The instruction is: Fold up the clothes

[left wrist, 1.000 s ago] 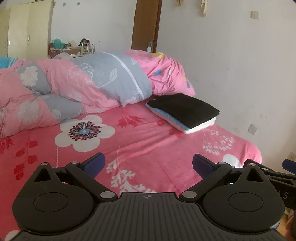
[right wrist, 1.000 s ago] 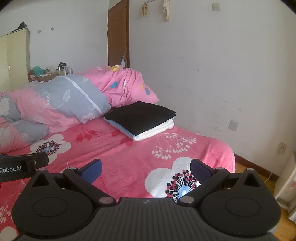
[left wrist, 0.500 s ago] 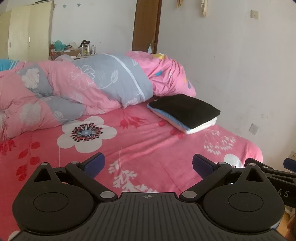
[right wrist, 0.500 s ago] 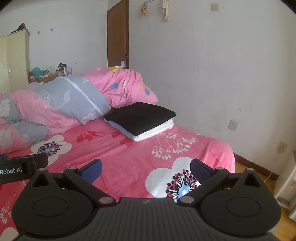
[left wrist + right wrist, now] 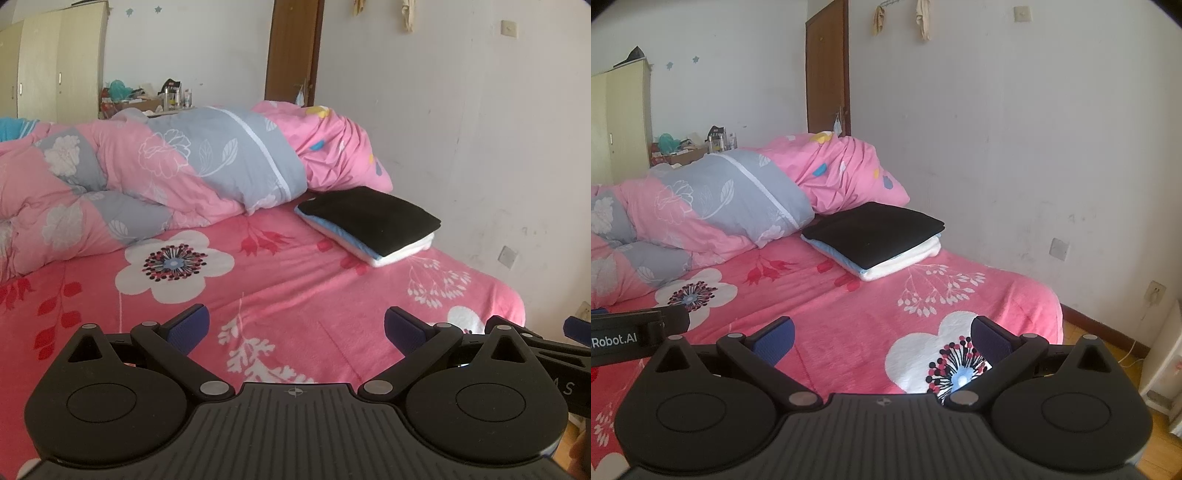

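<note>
A stack of folded clothes (image 5: 373, 221) (image 5: 875, 236), black on top of light blue and white pieces, lies on the pink flowered bed (image 5: 280, 280) (image 5: 849, 306) near the wall. My left gripper (image 5: 295, 326) hovers open above the near part of the bed, nothing between its blue pads. My right gripper (image 5: 882, 332) is open too, over the bed's near corner, well short of the stack. In the left wrist view the right gripper's body shows at the right edge; in the right wrist view the left gripper's body shows at the left edge.
A bunched pink and grey quilt (image 5: 147, 177) (image 5: 701, 214) fills the far side of the bed beside a pink pillow (image 5: 842, 173). A white wall runs along the right. Behind stand a brown door (image 5: 291, 51), a wardrobe (image 5: 55, 66) and a cluttered table (image 5: 147, 99).
Both views have shifted only slightly; the scene drifts a little, and both grippers stay open and empty.
</note>
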